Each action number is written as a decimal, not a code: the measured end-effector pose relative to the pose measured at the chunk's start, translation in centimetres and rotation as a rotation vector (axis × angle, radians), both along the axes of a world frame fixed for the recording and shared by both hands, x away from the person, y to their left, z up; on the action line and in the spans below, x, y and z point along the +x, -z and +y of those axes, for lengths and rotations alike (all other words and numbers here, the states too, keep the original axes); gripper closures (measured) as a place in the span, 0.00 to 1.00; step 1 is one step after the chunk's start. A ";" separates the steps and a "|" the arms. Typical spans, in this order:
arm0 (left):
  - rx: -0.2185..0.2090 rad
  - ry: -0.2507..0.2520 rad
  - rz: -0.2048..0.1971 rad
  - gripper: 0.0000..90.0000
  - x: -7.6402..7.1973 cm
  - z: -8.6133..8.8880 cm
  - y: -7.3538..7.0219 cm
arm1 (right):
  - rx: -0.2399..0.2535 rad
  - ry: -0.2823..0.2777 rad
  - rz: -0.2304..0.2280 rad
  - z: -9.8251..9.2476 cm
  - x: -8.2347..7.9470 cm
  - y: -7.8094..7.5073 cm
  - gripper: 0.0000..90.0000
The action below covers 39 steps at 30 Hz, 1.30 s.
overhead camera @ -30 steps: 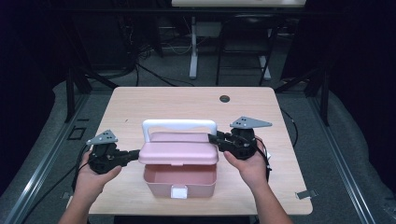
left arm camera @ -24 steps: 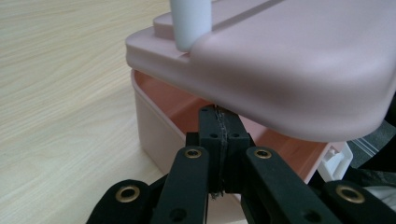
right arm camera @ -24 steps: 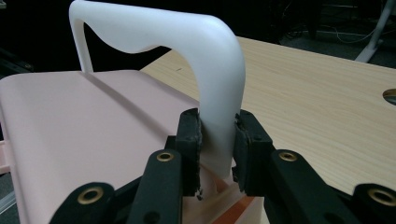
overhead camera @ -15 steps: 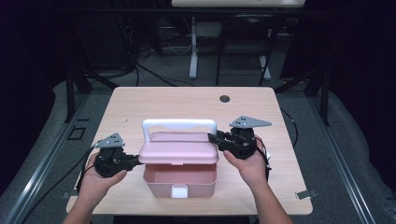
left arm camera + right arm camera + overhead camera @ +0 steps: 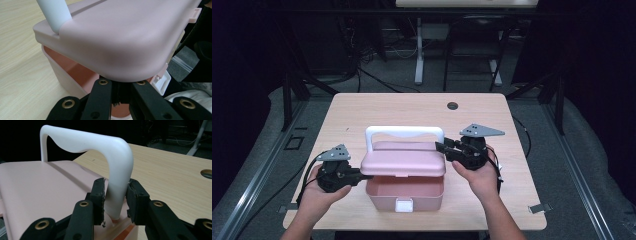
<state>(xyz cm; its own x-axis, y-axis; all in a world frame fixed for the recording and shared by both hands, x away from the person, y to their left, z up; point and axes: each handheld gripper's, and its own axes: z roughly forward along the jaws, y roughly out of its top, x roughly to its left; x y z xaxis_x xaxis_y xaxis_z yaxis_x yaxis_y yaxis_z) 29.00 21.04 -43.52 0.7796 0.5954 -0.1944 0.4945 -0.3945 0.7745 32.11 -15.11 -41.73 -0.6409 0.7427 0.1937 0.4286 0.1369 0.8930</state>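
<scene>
A pink box [image 5: 404, 195] with a white handle [image 5: 404, 132] stands near the table's front edge. Its lid [image 5: 404, 162] is lifted at the front, so the pink inside shows. My left gripper [image 5: 359, 175] is shut on the lid's left edge; the left gripper view has the lid [image 5: 120, 37] just over the closed jaws. My right gripper [image 5: 439, 147] reaches the handle's right post. Its jaws have just been opening and now straddle the handle [image 5: 117, 182] with a small gap at one pad.
The wooden table [image 5: 412, 107] has a round cable hole [image 5: 452, 106] at the back. Bare tabletop lies behind and to both sides of the box. Dark floor, cables and a white desk leg [image 5: 418, 55] lie beyond the far edge.
My left hand has shifted slightly toward the box and the near edge. The right hand has kept still at the handle.
</scene>
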 end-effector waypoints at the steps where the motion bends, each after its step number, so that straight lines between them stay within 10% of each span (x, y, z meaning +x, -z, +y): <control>1: 0.000 -0.002 -0.002 1.00 0.0 0.0 0.0 | 0.003 0.001 0.000 0.0 0.0 0.0 0.76; 39: -0.077 -0.038 -0.116 1.00 2.4 0.2 -2.6 | -0.082 0.105 -0.004 -1.9 -4.9 1.0 0.86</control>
